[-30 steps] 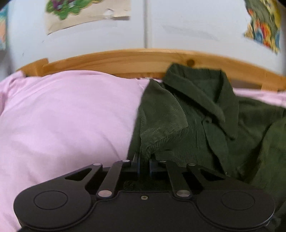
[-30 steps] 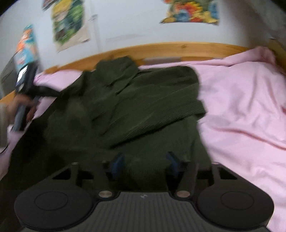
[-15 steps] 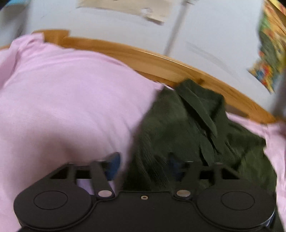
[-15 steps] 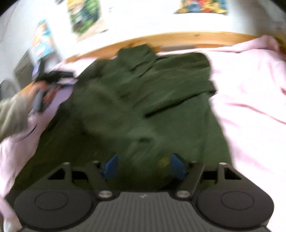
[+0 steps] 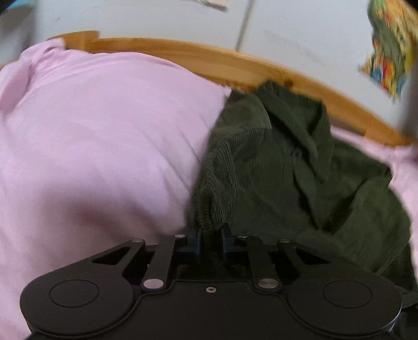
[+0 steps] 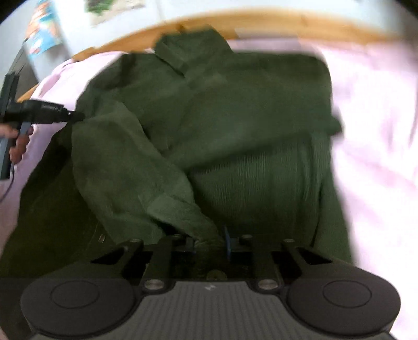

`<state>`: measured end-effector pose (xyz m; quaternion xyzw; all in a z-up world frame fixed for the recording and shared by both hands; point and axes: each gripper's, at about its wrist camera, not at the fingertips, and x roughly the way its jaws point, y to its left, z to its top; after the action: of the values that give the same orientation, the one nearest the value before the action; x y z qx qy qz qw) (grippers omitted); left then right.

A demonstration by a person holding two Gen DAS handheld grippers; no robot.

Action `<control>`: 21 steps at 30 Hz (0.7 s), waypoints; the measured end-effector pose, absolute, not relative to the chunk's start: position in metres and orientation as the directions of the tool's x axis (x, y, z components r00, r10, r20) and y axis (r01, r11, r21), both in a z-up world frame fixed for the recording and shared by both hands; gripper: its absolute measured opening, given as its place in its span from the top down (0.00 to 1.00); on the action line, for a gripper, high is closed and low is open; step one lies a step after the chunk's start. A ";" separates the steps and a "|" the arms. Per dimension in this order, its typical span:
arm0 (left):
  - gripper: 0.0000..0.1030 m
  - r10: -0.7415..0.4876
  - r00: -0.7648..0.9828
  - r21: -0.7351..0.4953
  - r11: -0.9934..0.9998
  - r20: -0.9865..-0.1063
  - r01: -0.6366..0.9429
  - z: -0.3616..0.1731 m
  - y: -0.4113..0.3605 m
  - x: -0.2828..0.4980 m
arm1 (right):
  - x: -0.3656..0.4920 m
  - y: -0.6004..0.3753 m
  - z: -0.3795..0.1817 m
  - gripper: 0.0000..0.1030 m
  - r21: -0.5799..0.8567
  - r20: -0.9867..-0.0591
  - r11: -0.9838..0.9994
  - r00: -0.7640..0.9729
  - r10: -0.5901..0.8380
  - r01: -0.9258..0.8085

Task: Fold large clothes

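Both grippers, left gripper [image 5: 210,242] and right gripper [image 6: 209,242], are clamped on a green corduroy shirt [image 6: 235,117] (sleeve side) on a pink bed [image 5: 104,143]; next, probably carry that sleeve inward across the body.

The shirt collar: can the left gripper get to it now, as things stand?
Probably not yet. The left gripper is shut on the edge of the green corduroy shirt. The collar lies uncovered ahead by the wooden headboard; the gripper must release first.

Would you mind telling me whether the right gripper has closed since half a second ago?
Yes. The right gripper stood open over the green shirt before; now it pinches a shirt fold, while the wooden headboard remains across the top.
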<state>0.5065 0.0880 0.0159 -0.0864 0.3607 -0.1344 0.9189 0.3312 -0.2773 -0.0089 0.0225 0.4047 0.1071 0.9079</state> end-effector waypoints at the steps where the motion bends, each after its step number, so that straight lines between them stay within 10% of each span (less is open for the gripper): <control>1: 0.87 -0.332 0.715 -0.289 0.939 -0.615 0.188 0.017 0.097 0.503 | 0.332 -0.274 0.006 0.80 0.075 -0.703 0.976 0.683 0.199 -0.206; 10: 0.72 -0.330 0.755 -0.384 0.916 -0.566 0.112 0.016 0.136 0.495 | 0.387 -0.256 0.068 0.81 -0.453 -0.446 0.846 0.893 0.057 -0.281; 15: 0.34 -0.283 0.800 -0.246 0.953 -0.529 0.175 0.035 0.119 0.492 | 0.416 -0.285 0.024 0.76 -0.314 -0.578 0.904 0.814 0.061 -0.290; 21: 0.32 -0.187 0.838 0.131 0.948 -0.512 0.291 0.059 0.048 0.520 | 0.400 -0.312 0.007 0.42 -0.183 -0.567 0.948 0.816 0.116 -0.262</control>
<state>0.5204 0.0483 0.0593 0.1021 0.2550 -0.1255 0.9533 0.3996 -0.3117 0.0065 -0.1275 0.2865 0.0999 0.9443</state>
